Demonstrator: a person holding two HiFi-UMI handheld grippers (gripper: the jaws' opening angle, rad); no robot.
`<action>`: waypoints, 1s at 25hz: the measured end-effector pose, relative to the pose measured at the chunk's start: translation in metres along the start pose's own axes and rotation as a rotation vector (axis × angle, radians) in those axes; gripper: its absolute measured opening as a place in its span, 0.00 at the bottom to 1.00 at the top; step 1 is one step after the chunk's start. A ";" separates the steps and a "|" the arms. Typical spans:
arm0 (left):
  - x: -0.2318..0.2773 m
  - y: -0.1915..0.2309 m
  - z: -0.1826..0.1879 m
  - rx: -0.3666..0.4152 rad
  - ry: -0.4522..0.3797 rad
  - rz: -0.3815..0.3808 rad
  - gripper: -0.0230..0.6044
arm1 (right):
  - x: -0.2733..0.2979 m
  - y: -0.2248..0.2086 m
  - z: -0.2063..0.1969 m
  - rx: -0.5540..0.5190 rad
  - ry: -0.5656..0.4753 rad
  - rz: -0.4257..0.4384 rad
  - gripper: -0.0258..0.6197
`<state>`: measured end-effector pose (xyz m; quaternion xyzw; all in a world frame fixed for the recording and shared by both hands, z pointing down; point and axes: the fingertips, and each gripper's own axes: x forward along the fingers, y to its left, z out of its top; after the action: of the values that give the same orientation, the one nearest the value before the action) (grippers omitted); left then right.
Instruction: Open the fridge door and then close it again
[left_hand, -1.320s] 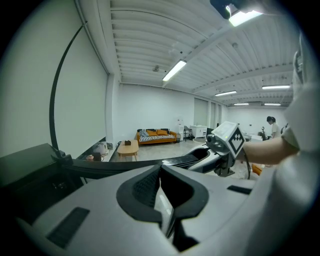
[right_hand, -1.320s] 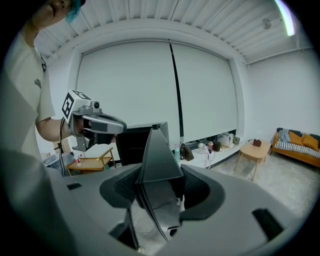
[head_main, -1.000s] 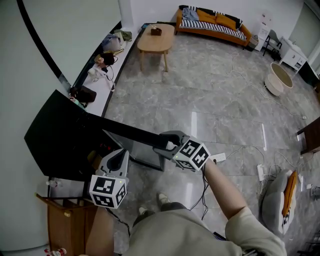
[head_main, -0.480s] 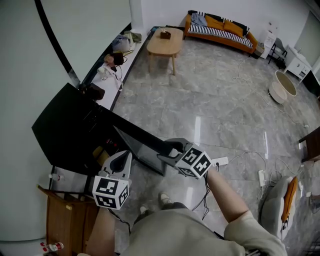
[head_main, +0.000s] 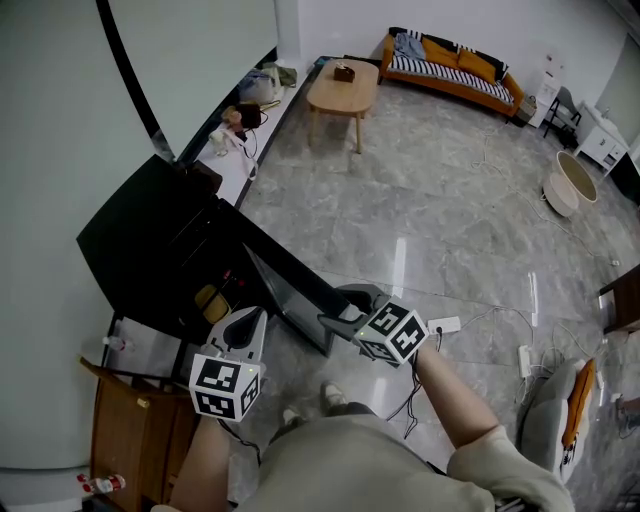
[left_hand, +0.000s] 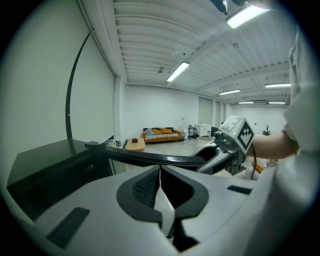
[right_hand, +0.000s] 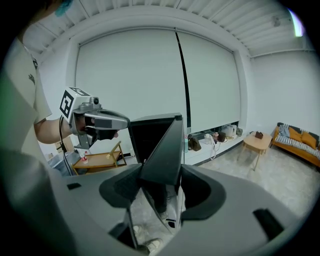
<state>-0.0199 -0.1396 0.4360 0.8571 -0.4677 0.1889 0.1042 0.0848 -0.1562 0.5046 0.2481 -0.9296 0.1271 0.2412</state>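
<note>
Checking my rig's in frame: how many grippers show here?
2. The left gripper, shut and empty, is beside the open fridge; the right gripper clamps the fridge door.

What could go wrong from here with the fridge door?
1. The right gripper grips only the thin edge of the open fridge door; it may slip off mid-swing.
2. The left gripper, shut and empty, sits by the opening of the fridge; the closing door could catch it.
3. A power strip lies near the person's feet: possible trip hazard.
</note>
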 end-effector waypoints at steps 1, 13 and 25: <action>-0.004 0.001 -0.002 -0.001 0.000 0.003 0.05 | 0.001 0.005 0.000 0.001 0.005 0.006 0.38; -0.052 0.024 -0.029 -0.026 0.000 0.053 0.05 | 0.020 0.063 0.003 0.002 0.036 0.025 0.42; -0.091 0.050 -0.050 -0.092 -0.013 0.132 0.05 | 0.042 0.108 0.014 0.100 -0.014 0.046 0.43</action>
<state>-0.1174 -0.0796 0.4432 0.8200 -0.5320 0.1682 0.1278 -0.0085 -0.0868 0.5015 0.2391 -0.9292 0.1773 0.2192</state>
